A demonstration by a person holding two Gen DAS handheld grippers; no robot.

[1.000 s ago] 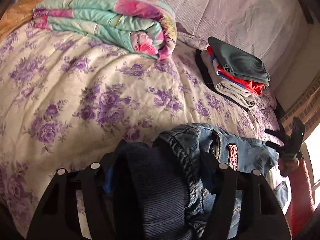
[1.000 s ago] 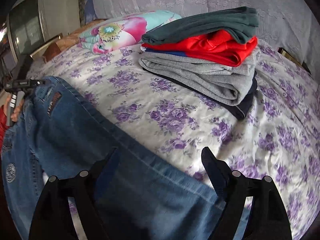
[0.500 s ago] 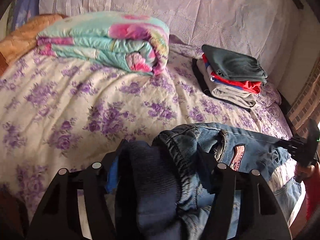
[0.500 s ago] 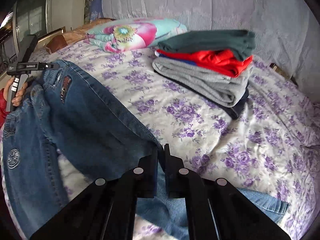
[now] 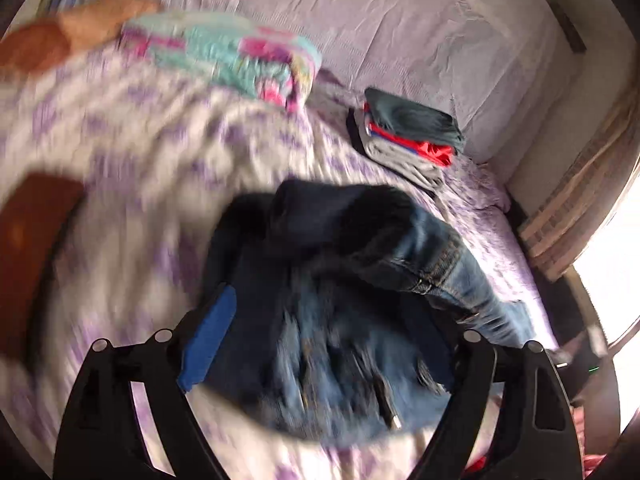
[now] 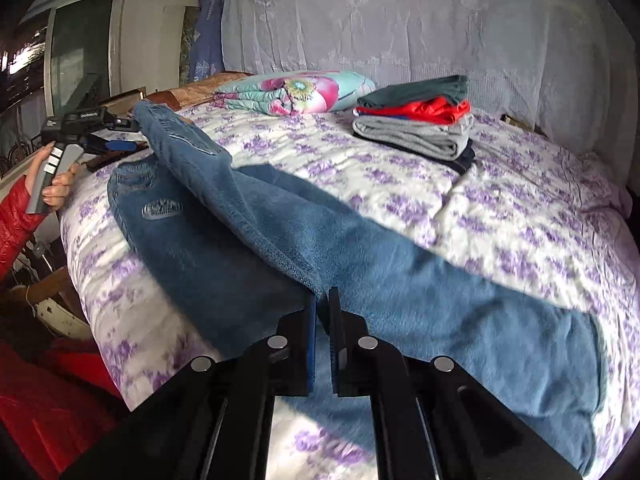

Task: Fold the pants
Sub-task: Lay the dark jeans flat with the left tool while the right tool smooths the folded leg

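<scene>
Blue jeans point(image 6: 248, 216) lie across the near side of the flowered bed point(image 6: 500, 208), legs running right. My right gripper point(image 6: 322, 300) is shut on the edge of a jeans leg and lifts it. In the left wrist view, the jeans' waist point(image 5: 340, 280) is bunched between the wide-apart fingers of my left gripper point(image 5: 324, 320); that view is blurred by motion. From the right wrist view the left gripper point(image 6: 116, 136) sits at the waistband, lifted off the bed.
A stack of folded clothes point(image 6: 416, 124) lies at the far side of the bed. A rolled floral quilt point(image 6: 296, 92) lies left of it. A lilac headboard cover point(image 6: 400, 20) rises behind. A window point(image 5: 612, 260) is at the right.
My right gripper closed on the jeans leg edge and pulled it back and up. My left gripper swung with the waist bunched in it, blurring its view.
</scene>
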